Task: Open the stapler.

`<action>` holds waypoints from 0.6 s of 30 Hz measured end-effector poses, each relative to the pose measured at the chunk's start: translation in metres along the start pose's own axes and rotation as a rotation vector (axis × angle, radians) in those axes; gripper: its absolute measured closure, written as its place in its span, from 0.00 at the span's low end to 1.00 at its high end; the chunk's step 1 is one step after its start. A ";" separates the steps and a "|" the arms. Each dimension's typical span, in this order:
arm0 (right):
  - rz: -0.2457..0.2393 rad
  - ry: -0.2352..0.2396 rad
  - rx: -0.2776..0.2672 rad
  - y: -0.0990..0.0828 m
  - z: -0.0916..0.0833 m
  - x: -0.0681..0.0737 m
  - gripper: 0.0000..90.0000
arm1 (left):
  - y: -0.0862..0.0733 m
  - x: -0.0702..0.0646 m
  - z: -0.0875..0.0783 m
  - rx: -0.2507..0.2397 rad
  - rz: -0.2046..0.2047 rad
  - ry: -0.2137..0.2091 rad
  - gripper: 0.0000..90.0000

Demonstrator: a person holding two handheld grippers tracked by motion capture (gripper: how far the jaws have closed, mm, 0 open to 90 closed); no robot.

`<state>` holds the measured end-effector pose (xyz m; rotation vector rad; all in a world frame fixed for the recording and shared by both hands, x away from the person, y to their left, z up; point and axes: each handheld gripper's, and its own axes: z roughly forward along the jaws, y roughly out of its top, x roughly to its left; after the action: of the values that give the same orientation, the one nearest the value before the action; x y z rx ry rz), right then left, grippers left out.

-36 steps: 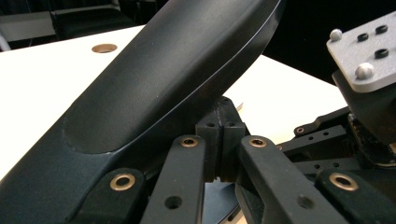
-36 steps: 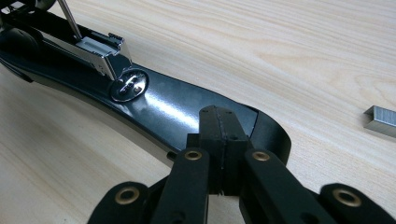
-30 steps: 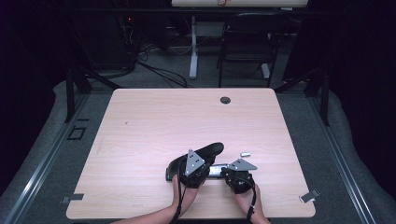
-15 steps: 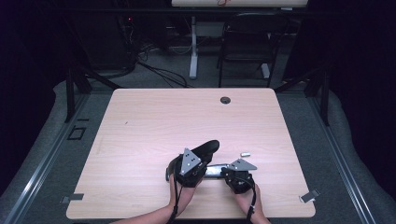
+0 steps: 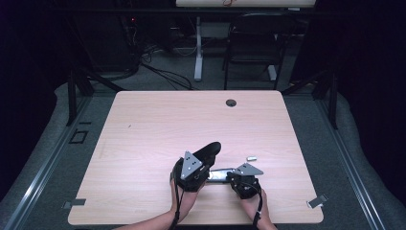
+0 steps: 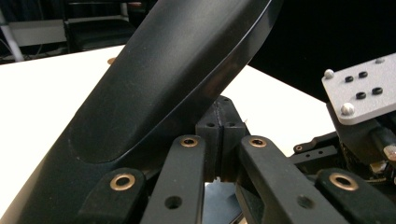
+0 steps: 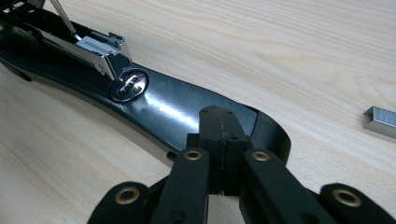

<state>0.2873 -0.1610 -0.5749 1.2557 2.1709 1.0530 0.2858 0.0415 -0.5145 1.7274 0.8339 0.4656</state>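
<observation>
A black stapler lies swung open near the table's front edge. Its curved lid point(image 5: 210, 149) point(image 6: 177, 70) slants up and away. My left gripper point(image 5: 201, 166) point(image 6: 223, 122) is shut, with its tips close under the lid and nothing between them; I cannot tell whether they touch it. The stapler's base point(image 7: 177, 109) lies flat, with the open metal magazine point(image 5: 220, 175) point(image 7: 100, 49) above it. My right gripper point(image 5: 238, 176) point(image 7: 218, 128) is shut, its tips at the base's rounded front end. A short strip of staples point(image 5: 251, 158) point(image 7: 380, 121) lies on the wood, to the right.
The wooden table point(image 5: 158, 129) has a cable hole point(image 5: 231, 102) near its far edge. Tape marks point(image 5: 317, 201) sit at the front corners. A chair point(image 5: 251, 52) and a desk leg point(image 5: 197, 48) stand beyond the table.
The left gripper has drifted slightly to the left and the lid's tip stands a little higher. The right gripper has stayed where it was.
</observation>
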 end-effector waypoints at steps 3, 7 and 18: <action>0.000 -0.001 0.000 0.000 0.000 0.000 1.00 | 0.001 0.001 -0.001 -0.005 -0.005 0.001 1.00; 0.000 -0.001 0.000 0.000 0.000 0.000 1.00 | 0.002 0.002 -0.003 -0.006 -0.012 -0.001 1.00; 0.000 -0.003 0.001 0.000 0.000 0.000 1.00 | 0.006 0.007 -0.010 -0.014 -0.040 -0.008 1.00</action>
<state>0.2875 -0.1610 -0.5749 1.2570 2.1698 1.0493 0.2855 0.0528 -0.5067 1.6954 0.8566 0.4364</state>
